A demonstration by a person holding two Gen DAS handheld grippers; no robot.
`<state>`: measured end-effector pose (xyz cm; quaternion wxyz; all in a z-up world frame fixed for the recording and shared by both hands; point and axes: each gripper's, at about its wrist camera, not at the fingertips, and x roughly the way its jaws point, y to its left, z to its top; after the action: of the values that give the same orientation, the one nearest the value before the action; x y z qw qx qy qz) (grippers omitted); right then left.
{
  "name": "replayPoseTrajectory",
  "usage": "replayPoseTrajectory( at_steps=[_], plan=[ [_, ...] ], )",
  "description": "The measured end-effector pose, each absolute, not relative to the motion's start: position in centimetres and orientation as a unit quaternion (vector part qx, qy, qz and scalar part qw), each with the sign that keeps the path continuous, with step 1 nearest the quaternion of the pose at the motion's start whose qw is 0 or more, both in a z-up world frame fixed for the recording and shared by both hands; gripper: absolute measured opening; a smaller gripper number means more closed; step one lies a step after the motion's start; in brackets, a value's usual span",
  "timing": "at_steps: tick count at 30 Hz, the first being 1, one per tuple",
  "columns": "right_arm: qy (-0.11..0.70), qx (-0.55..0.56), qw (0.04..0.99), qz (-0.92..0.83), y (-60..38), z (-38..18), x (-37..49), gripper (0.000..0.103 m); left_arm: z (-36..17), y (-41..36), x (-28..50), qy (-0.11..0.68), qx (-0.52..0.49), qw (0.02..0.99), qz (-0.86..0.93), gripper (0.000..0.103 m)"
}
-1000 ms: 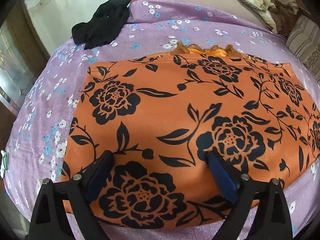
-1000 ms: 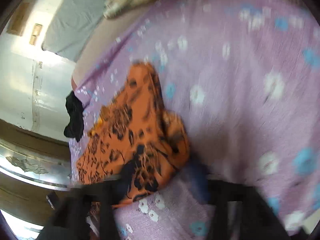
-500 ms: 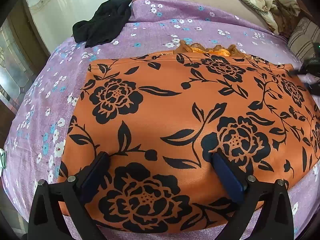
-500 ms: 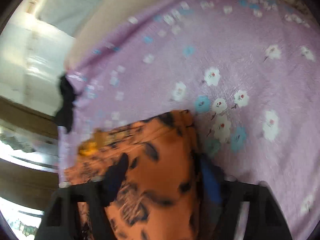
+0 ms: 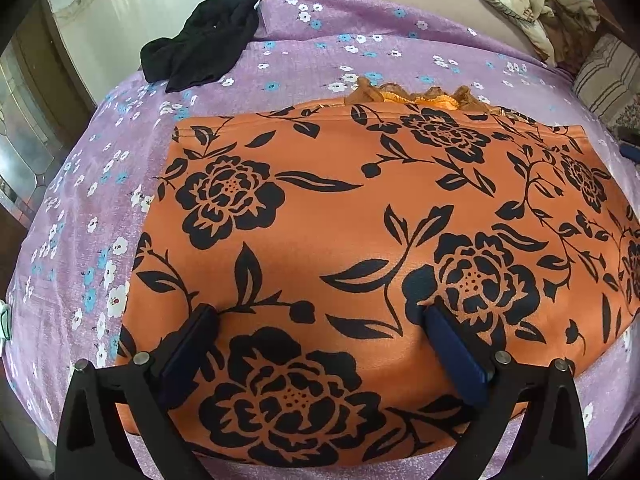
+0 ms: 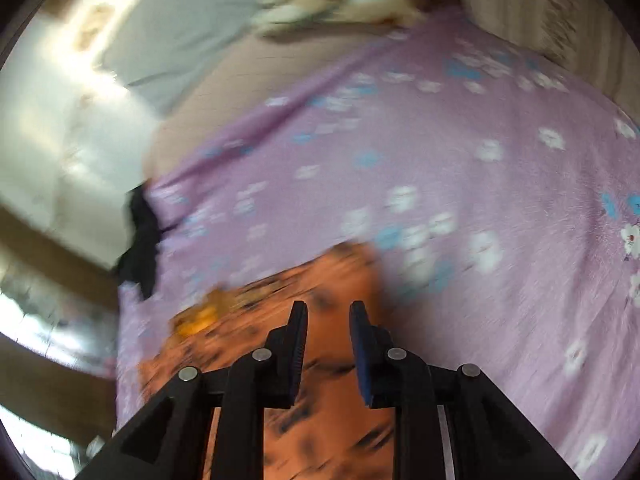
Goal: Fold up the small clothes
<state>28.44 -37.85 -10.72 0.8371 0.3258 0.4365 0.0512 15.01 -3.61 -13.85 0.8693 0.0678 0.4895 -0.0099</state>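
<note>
Black angular fingers [image 5: 188,344], navy pads, silver screws; right gripper [image 6: 328,334] seemingly alike.

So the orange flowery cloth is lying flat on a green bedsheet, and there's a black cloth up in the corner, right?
Not quite: the bedsheet is purple with small white and blue flowers, not green, as the left wrist view shows. The rest holds: the orange flowery cloth lies flat on it, and a black cloth sits up at the far corner.
</note>
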Motion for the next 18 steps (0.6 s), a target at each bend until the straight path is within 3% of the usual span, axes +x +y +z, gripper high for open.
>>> replayPoseTrajectory(
  at_steps=[2,4,5,7,9,13,15,18],
  plan=[
    [0.446,0.341,0.820,0.108,-35.3,-10.6,27.3,0.032,-13.3,-3.3,15.0,0.498,0.060,0.865,-0.011,0.103],
    [0.475,0.336,0.802,0.137,-33.7,-12.2,26.7,0.066,-11.9,-2.4,14.1,0.488,0.051,0.871,-0.007,0.103],
    [0.492,0.337,0.794,0.122,-33.7,-13.5,26.4,0.070,-10.8,-1.7,13.2,0.471,0.045,0.881,-0.008,0.103],
    [0.508,0.376,0.769,0.099,-34.4,-16.0,26.0,0.068,-9.3,0.3,11.3,0.442,0.038,0.896,0.003,0.103],
    [0.491,0.390,0.773,0.094,-34.8,-15.0,25.6,0.069,-9.2,2.5,10.4,0.440,0.029,0.897,0.026,0.103],
    [0.480,0.368,0.789,0.108,-33.4,-12.5,24.2,0.071,-14.0,7.6,11.8,0.539,0.013,0.839,0.080,0.103],
    [0.481,0.362,0.789,0.126,-32.3,-12.2,23.1,0.072,-13.2,9.2,11.2,0.533,-0.036,0.840,0.093,0.103],
    [0.506,0.339,0.784,0.119,-31.0,-13.0,20.9,0.072,-11.2,9.0,10.3,0.501,-0.006,0.859,0.108,0.103]
  ],
)
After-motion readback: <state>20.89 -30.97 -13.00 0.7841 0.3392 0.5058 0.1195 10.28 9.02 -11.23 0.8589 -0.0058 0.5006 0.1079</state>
